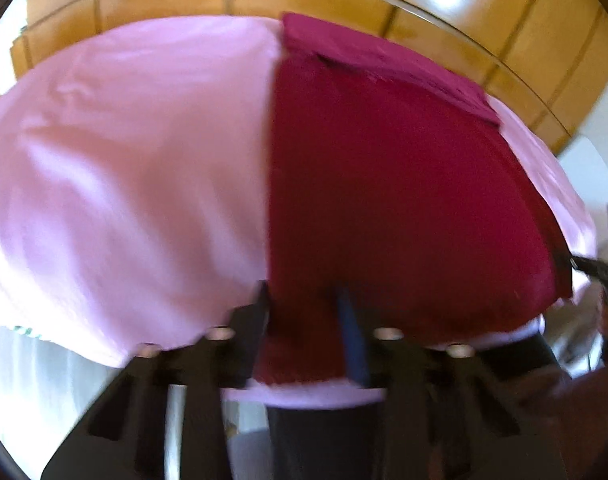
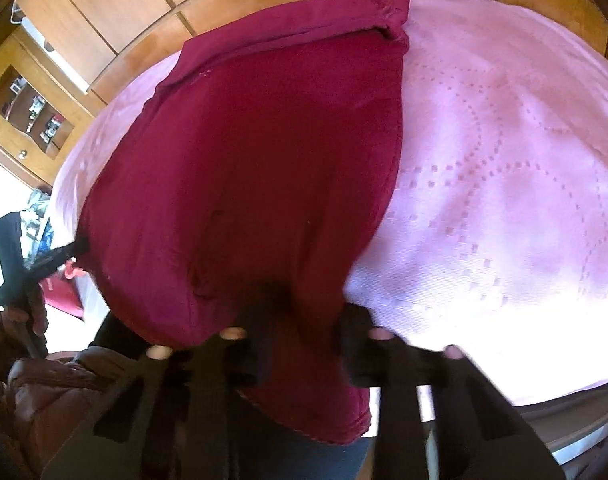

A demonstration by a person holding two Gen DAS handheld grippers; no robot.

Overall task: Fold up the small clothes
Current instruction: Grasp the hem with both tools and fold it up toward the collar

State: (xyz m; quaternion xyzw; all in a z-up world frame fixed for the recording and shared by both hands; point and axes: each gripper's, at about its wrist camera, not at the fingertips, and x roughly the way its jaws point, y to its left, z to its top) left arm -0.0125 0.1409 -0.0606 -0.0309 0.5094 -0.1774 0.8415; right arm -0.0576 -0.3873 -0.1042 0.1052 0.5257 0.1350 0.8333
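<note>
From the left wrist's side, the dark crimson knit garment (image 1: 383, 200) lies spread over the right half of the pale pink quilted bedcover (image 1: 124, 160), its far end already doubled into a flat band near the bedcover's far edge, its near hem hanging over the near edge. The left gripper (image 1: 304, 300) has its black fingers drawn close together on that near hem at the garment's left corner, cloth pinched between them. At the right edge of this view the other tool's black tip meets the garment's near right corner. From the right wrist's side, the right gripper (image 2: 300, 324) is clamped on crimson cloth bunched between its fingers, the hem drooping past the bedcover's near edge, and the left tool shows at the garment's other corner. To my eye the fold wants both corners raised together, level and taut, then carried toward the far band so edges meet squarely without dragging the bedcover.
</note>
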